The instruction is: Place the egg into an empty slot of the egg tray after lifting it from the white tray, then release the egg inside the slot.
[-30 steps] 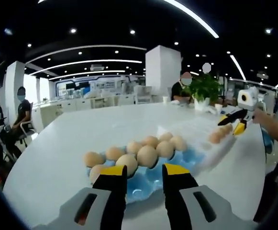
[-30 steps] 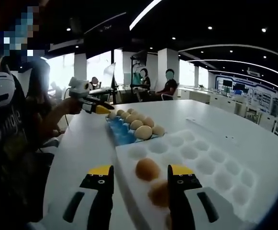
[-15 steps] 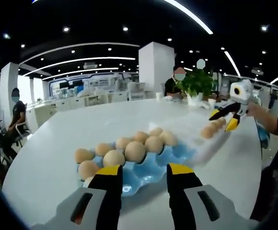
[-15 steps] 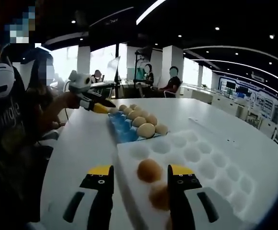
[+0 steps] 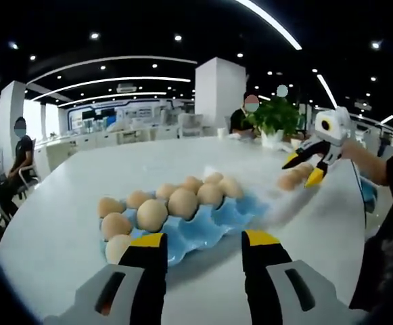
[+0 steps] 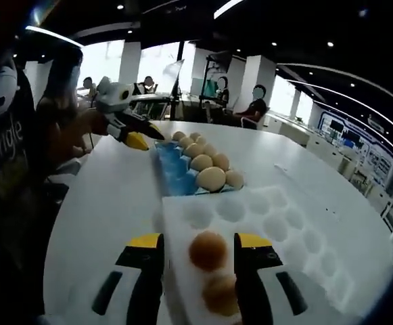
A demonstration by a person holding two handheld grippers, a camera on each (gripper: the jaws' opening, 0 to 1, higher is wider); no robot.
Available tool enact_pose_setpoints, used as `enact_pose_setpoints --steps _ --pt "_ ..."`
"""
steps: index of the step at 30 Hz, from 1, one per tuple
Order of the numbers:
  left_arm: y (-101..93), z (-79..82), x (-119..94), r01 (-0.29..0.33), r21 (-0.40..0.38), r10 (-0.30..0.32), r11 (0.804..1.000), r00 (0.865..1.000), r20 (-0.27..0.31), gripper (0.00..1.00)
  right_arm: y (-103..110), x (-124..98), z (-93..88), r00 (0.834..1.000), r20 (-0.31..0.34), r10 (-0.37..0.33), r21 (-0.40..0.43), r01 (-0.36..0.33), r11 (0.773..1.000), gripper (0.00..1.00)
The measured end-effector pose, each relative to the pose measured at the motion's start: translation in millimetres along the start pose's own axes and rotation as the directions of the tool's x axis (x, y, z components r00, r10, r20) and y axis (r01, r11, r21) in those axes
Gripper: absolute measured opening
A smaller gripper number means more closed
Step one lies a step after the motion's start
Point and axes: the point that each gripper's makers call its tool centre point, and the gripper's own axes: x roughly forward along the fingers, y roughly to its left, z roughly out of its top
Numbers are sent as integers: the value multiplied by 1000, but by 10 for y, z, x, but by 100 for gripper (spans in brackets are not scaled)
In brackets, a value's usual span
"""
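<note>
A blue egg tray (image 5: pixel 213 227) holds several tan eggs (image 5: pixel 182 202), and its near row of slots is bare. My left gripper (image 5: pixel 204 249) hovers open just in front of it, holding nothing. The white foam tray (image 6: pixel 284 230) carries a brown egg (image 6: pixel 207 250) that lies in a dimple between the jaws of my open right gripper (image 6: pixel 197 245), with a gap on each side. A second egg (image 6: pixel 220 294) lies nearer, low in the right gripper view. In the left gripper view the right gripper (image 5: pixel 303 169) hangs over the white tray's eggs (image 5: pixel 287 181).
Both trays rest on a large white table (image 5: pixel 81 176). The blue tray (image 6: pixel 172 172) lies beyond the white one, with the left gripper (image 6: pixel 136 135) and a person's hand beside it. Seated people and a potted plant (image 5: pixel 274 118) are at the far side.
The right gripper view has tilted down and closed in on the brown egg between its jaws. The left gripper view has shifted, so the blue tray sits further left. Both grippers stay open.
</note>
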Motion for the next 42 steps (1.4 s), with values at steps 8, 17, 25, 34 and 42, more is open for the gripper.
enact_pose_setpoints --steps 8,17,25,34,42 --pt "32 -25 -34 -9 -15 9 1000 1000 6 45 -20 97 -191 990 -138 26 -56 -34 998 30" --pt "-14 -101 -9 6 -23 -6 1000 1000 -6 45 -60 148 -169 986 -166 8 -55 -17 998 25" --pt "-51 -101 15 13 -21 -13 1000 1000 -6 45 -50 134 -160 988 -153 -4 26 8 1000 25" --pt "-102 -56 14 20 -24 -20 1000 1000 9 45 -60 47 -62 994 -110 -8 90 18 996 25" --pt "-229 -14 55 61 -33 -60 998 998 31 45 -105 15 13 997 -74 -20 138 30 990 24"
